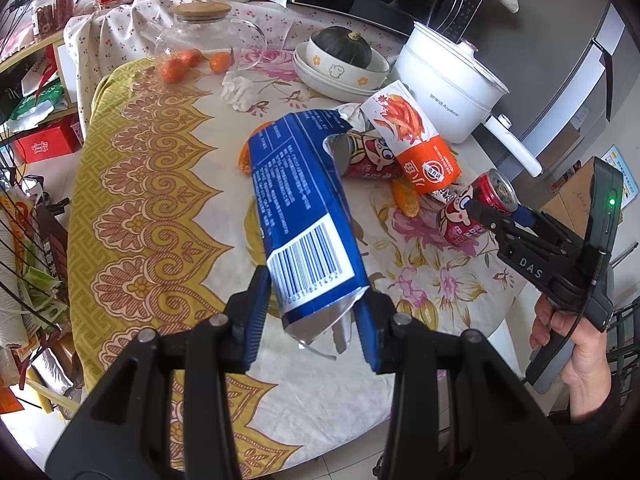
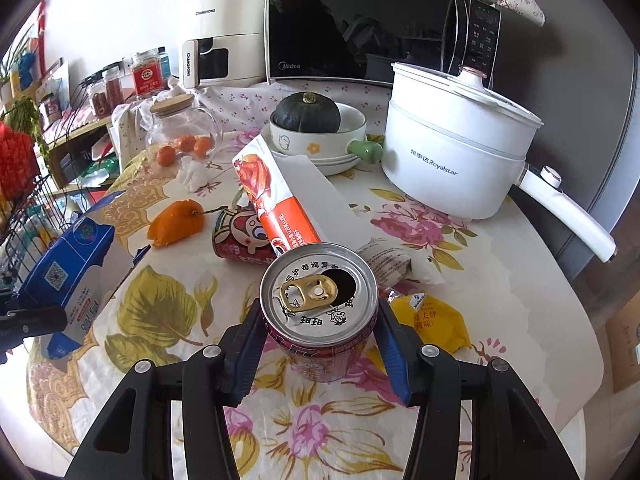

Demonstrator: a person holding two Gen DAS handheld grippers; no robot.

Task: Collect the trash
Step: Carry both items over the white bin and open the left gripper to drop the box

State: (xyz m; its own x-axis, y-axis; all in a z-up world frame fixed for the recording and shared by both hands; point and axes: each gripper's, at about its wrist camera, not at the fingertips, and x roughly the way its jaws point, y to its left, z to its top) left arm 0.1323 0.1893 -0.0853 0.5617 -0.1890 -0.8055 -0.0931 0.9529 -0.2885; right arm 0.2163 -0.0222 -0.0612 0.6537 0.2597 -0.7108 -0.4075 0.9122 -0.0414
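Red can [image 2: 320, 312] sat between the right gripper [image 2: 318, 344] pads, its opened top tilted toward the camera, on the flowered table [image 2: 500, 280] just in front of the orange box [image 2: 280, 200] and a second can [image 2: 240, 240] lying on its side. Judging from that, the step in hand was lifting both pieces clear; it would go best with a firm squeeze on the can's round wall and a straight rise, so the can did not knock the box or slip out. Both pads pressed the can's sides, jaws about a can's width apart, closed on it. To the left, the blue carton [image 1: 304, 220] hung tilted above the table edge, its crushed lower end pinched in the left gripper [image 1: 312, 320], jaws partly closed around it. Orange peel [image 2: 176, 224] and a yellow wrapper [image 2: 436, 320] lay near
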